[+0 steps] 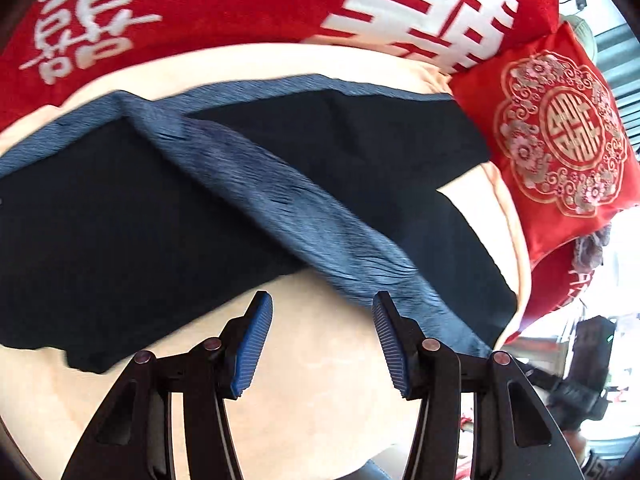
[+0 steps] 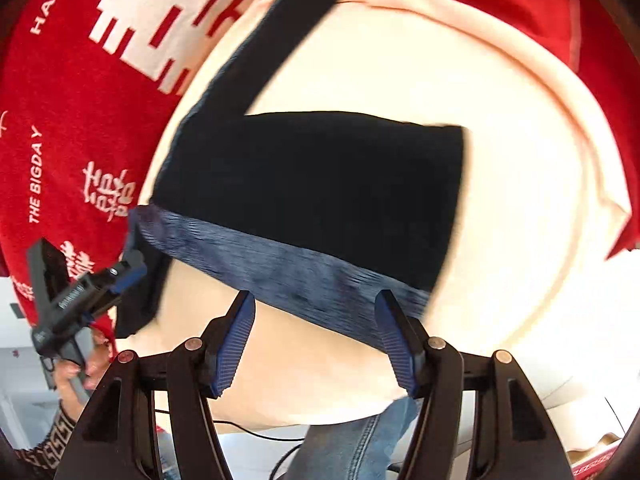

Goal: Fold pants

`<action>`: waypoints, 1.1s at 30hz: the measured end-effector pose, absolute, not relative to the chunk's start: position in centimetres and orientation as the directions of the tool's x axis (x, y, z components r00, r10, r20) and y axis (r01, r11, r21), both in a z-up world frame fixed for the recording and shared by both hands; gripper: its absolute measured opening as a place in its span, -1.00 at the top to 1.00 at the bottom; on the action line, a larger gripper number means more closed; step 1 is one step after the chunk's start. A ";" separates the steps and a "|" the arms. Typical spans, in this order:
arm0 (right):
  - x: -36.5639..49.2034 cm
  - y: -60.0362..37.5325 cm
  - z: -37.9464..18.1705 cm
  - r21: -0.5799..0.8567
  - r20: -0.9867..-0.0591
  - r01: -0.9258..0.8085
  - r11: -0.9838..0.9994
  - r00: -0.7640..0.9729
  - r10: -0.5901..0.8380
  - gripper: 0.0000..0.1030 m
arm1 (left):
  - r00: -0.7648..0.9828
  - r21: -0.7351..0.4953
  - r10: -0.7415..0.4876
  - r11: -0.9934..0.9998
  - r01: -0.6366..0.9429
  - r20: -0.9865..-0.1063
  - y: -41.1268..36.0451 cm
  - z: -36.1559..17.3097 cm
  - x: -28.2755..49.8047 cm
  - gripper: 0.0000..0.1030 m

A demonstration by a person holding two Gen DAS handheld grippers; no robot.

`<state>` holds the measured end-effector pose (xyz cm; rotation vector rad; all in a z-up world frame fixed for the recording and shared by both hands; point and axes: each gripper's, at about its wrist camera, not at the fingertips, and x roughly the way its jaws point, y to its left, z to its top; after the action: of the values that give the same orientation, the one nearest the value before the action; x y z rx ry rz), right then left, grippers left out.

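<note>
Dark navy pants (image 1: 120,220) with a blue-grey ribbed waistband (image 1: 280,200) lie partly folded on a cream cloth (image 1: 320,380). My left gripper (image 1: 322,344) is open and empty, just in front of the waistband. In the right wrist view the pants (image 2: 320,184) lie with the waistband (image 2: 304,276) toward me. My right gripper (image 2: 316,340) is open, its fingers just under the waistband's near edge. The left gripper also shows in the right wrist view (image 2: 132,270) at the pants' left corner, beside the waistband end.
A red blanket with white characters (image 1: 200,4) lies behind the cream cloth; it also shows in the right wrist view (image 2: 60,120). A red embroidered cushion (image 1: 560,132) stands to the right. The person's jeans (image 2: 360,440) and a black cable (image 2: 248,432) are below the cloth edge.
</note>
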<state>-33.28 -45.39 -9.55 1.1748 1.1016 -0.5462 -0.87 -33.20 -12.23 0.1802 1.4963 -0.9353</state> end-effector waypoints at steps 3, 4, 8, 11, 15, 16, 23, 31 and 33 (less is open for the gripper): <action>-35.5 -45.4 -11.1 0.466 -0.883 0.836 0.291 0.419 0.210 -0.29 | -0.214 -0.456 -0.419 0.652 0.606 -0.882 -34.6 -12.9 -2.1 -0.05; -36.1 -45.4 -11.6 0.474 -0.878 0.835 0.279 0.425 0.219 -0.29 | -0.223 -0.462 -0.418 0.652 0.602 -0.881 -34.8 -13.2 -2.5 -0.05; -36.8 -45.6 -13.7 0.583 -0.802 0.783 0.217 0.511 0.311 -0.29 | -0.255 -0.462 -0.391 0.661 0.591 -0.885 -36.0 -14.6 -4.2 -0.05; -36.3 -46.1 -14.4 0.651 -0.744 0.728 0.214 0.557 0.368 -0.28 | -0.282 -0.463 -0.368 0.677 0.571 -0.886 -37.0 -15.6 -5.3 -0.05; -36.0 -47.0 -15.0 0.690 -0.693 0.703 0.172 0.573 0.437 0.57 | -0.285 -0.464 -0.365 0.709 0.532 -0.886 -37.6 -16.2 -6.2 -0.05; -35.9 -47.3 -14.8 0.695 -0.685 0.700 0.164 0.577 0.444 0.58 | -0.292 -0.478 -0.378 0.705 0.524 -0.878 -37.8 -16.2 -6.4 -0.05; -32.3 -50.9 -8.4 0.732 -0.678 0.604 0.317 0.595 0.432 0.72 | -0.301 -0.532 -0.439 0.714 0.454 -0.846 -38.5 -14.4 -5.6 0.59; -22.7 -60.3 -1.9 0.683 -0.709 0.477 0.554 0.616 0.344 0.72 | -0.181 -0.574 -0.559 0.685 0.449 -0.809 -42.8 -8.5 -0.8 0.59; -19.6 -63.3 -1.7 0.648 -0.728 0.461 0.606 0.609 0.315 0.72 | -0.149 -0.558 -0.563 0.680 0.476 -0.813 -44.9 -7.9 0.9 0.59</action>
<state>-19.61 -63.30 -1.66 0.9536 0.9498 -0.1006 0.93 -44.93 -7.90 -0.0763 1.4638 -0.9048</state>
